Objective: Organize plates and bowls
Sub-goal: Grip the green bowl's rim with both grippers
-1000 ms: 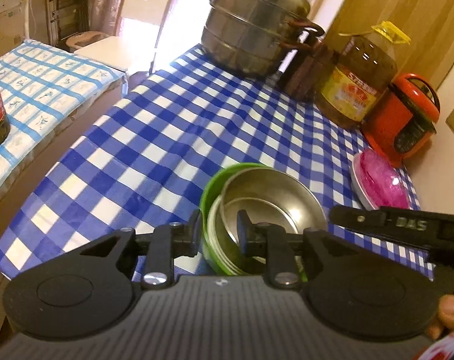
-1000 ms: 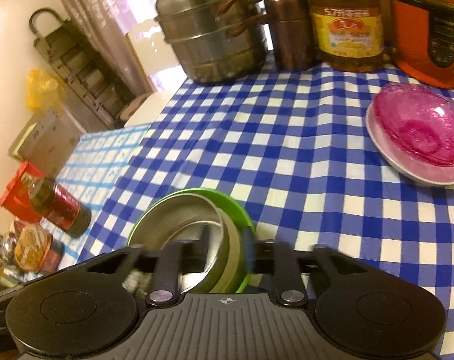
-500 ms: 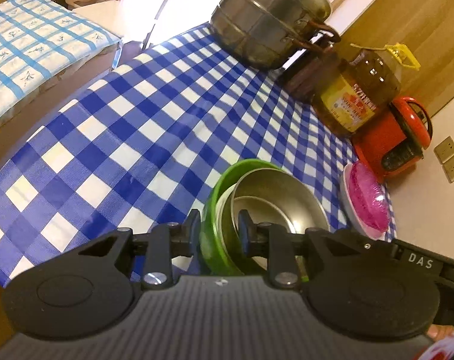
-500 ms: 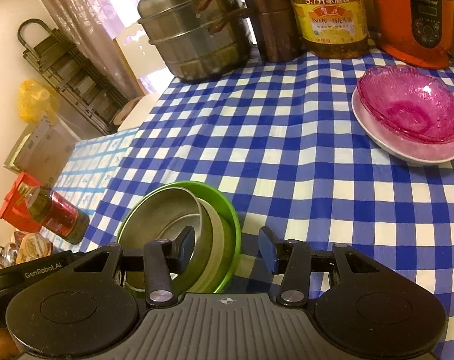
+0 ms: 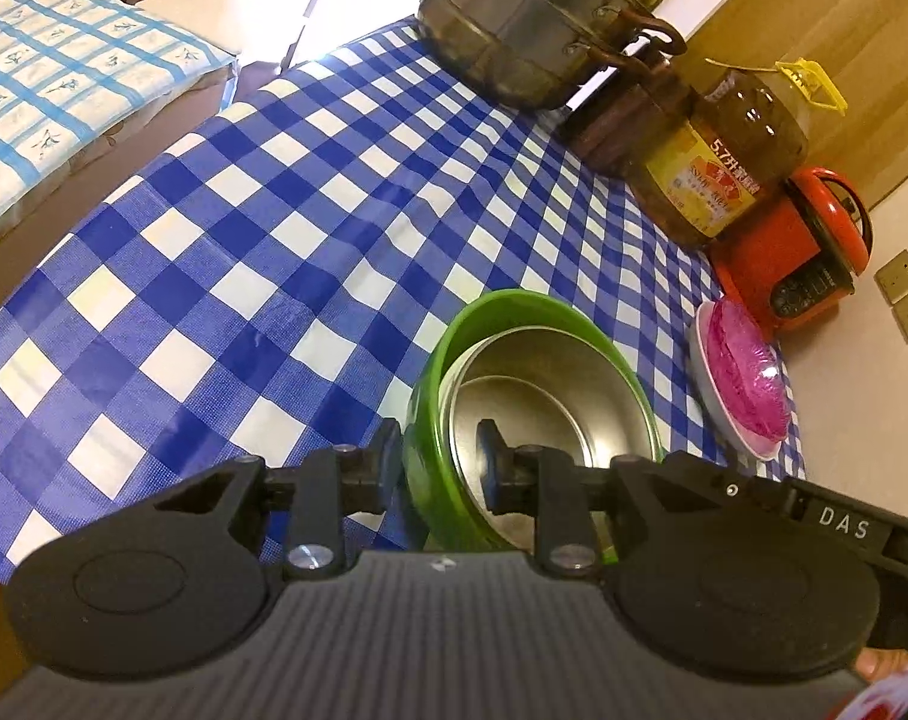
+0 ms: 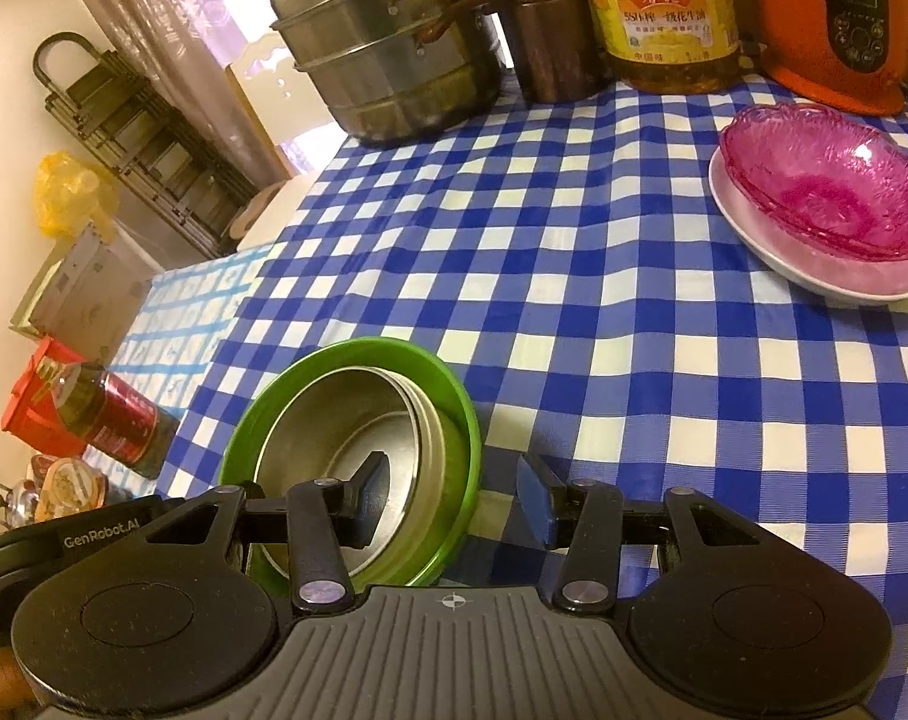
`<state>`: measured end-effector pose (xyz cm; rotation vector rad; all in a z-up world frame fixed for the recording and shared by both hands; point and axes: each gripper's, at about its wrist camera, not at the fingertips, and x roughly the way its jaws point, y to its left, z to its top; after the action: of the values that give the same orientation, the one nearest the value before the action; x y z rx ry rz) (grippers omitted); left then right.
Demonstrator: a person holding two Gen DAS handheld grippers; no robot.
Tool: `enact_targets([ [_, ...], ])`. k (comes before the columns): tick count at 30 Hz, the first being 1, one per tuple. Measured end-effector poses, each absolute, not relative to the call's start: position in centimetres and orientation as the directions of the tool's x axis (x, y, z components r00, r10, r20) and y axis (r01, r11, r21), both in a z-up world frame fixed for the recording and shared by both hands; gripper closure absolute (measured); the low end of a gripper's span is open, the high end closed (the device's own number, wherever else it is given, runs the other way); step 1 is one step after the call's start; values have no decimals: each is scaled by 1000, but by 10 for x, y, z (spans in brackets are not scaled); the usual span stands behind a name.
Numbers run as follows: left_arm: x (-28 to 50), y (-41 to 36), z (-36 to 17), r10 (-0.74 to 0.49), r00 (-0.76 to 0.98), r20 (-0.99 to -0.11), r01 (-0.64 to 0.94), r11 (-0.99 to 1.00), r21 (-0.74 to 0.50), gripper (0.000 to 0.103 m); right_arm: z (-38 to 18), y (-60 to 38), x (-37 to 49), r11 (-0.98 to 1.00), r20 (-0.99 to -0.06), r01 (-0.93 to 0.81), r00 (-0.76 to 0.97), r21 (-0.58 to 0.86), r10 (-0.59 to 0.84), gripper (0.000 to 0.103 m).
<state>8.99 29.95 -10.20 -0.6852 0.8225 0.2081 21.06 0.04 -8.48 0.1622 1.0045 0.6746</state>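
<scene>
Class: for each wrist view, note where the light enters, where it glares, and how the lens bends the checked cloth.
Left wrist view: window light bleaches the far cloth edge; checks curve outward. Right wrist view: backlit curtain, glint on the pink bowl, bowed checks.

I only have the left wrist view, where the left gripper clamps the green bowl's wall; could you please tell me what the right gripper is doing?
Observer: The right gripper is open and straddles the rim of the green bowl, with one finger inside the steel bowl and the other outside over the tablecloth.
Operator: Thank you. Do its pads touch the rim?
Observer: No, there is a gap on both sides.
Operator: And the pink dishes?
Observer: At least two pink bowls sit nested on a white plate.
</scene>
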Motion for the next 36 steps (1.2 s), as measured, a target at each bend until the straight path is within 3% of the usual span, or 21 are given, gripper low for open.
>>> enact_targets([
  [12,96,302,-103,-79,679,-730,-424,769,-478,80,-110,-12,233,739,-665,-348,325,577,673,56],
  [17,98,301,-105,-80,675,-733,-423,772,-474,80,-121,-16,239,691,-627,-327,289,645,723,72],
  [36,100,301,-109,-89,674,-733,-422,768,-481,80,-125,-14,242,693,-636,-313,277,650,721,75],
])
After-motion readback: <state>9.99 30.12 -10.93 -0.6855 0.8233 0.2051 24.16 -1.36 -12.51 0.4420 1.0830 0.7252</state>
